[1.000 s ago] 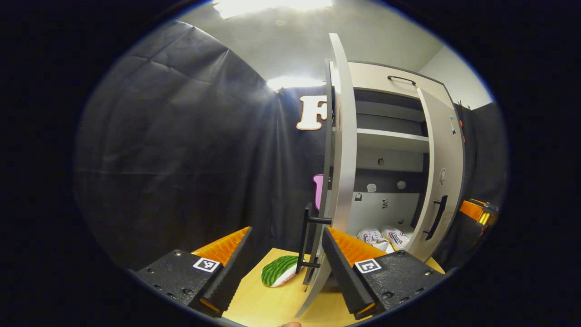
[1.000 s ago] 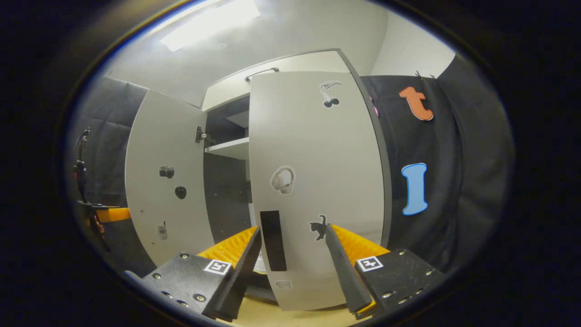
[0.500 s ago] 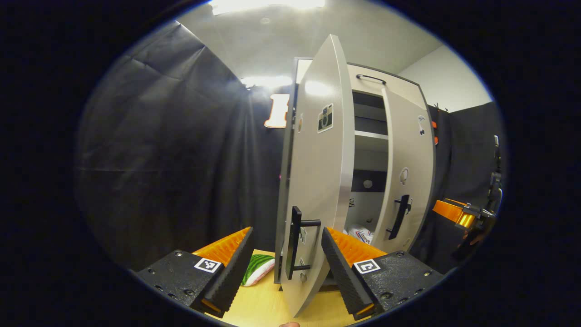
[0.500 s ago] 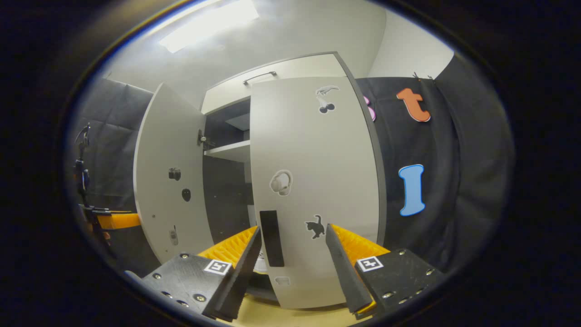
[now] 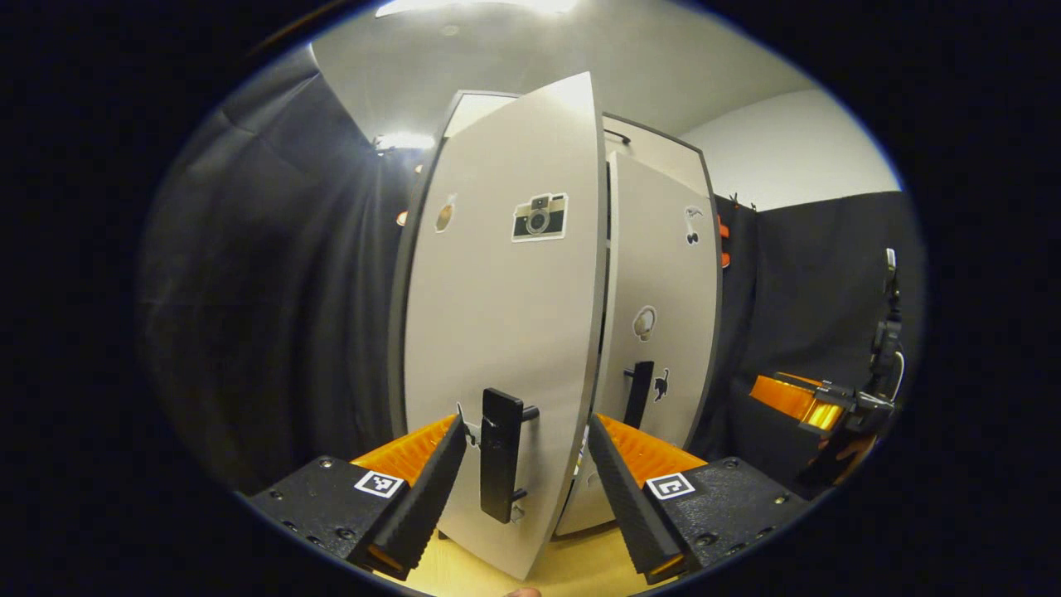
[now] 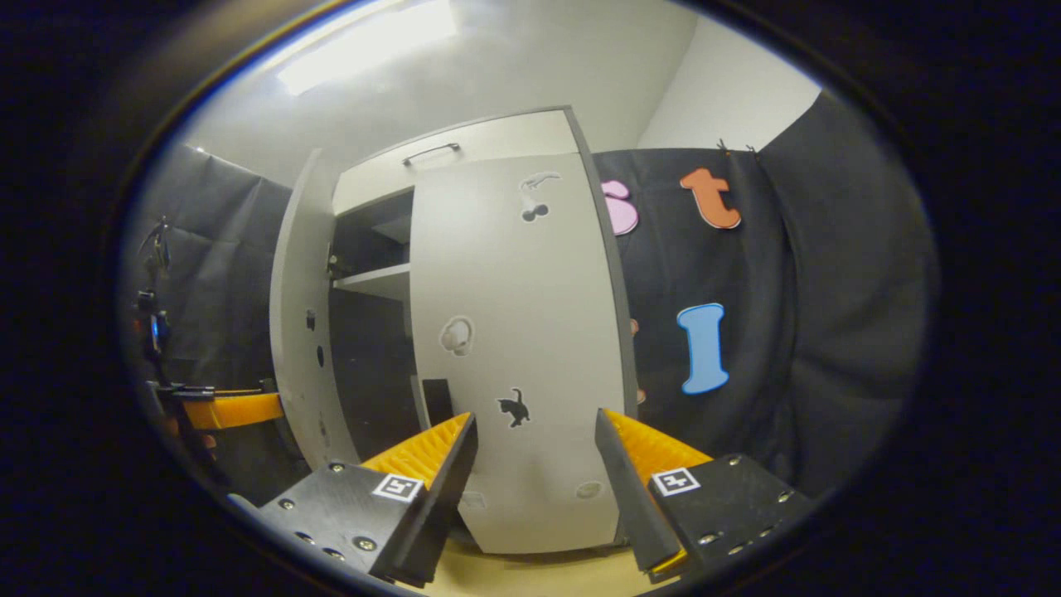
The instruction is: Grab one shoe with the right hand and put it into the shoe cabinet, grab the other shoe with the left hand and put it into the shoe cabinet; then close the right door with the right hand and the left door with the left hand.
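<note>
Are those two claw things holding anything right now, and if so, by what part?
Nothing is held. The left gripper is open around the left door handle; the right gripper is open before the right door.

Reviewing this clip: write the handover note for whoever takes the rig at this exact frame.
Left gripper: open, at the left door, its handle between the fingers, not clamped.
Right gripper: open, holding nothing, facing the right door.
Done: right door looks shut or nearly so.
Shoes: hidden behind the doors, cannot confirm.
Left: left door is ajar; push it flush to the cabinet.

Black cloth wall (image 5: 273,315), ceiling light (image 6: 365,46)
</note>
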Motion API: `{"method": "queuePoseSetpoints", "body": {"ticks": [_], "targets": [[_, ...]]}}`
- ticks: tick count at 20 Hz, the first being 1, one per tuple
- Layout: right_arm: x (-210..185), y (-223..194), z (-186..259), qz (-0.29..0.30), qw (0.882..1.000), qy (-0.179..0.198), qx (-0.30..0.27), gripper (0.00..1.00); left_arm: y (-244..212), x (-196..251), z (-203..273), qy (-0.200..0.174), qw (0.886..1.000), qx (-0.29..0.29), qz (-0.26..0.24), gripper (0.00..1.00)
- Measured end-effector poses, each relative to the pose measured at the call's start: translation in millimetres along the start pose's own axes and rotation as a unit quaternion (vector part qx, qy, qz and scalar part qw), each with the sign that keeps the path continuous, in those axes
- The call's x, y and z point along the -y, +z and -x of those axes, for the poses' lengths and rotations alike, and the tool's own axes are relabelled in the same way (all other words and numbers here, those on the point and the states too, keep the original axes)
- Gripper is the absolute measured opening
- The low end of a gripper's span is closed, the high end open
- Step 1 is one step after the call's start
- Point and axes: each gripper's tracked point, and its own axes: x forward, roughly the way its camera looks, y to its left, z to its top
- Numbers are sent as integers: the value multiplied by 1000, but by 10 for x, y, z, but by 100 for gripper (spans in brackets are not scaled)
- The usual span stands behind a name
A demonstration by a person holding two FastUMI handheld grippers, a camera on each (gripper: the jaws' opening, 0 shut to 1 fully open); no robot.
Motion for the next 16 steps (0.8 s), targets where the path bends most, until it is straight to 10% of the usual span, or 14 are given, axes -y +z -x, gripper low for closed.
{"method": "queuePoseSetpoints", "body": {"ticks": [16], "targets": [[203,-80,56,-12,999,-35,-8,85,4,234,-136,-37,999,-2,-4,91]]}}
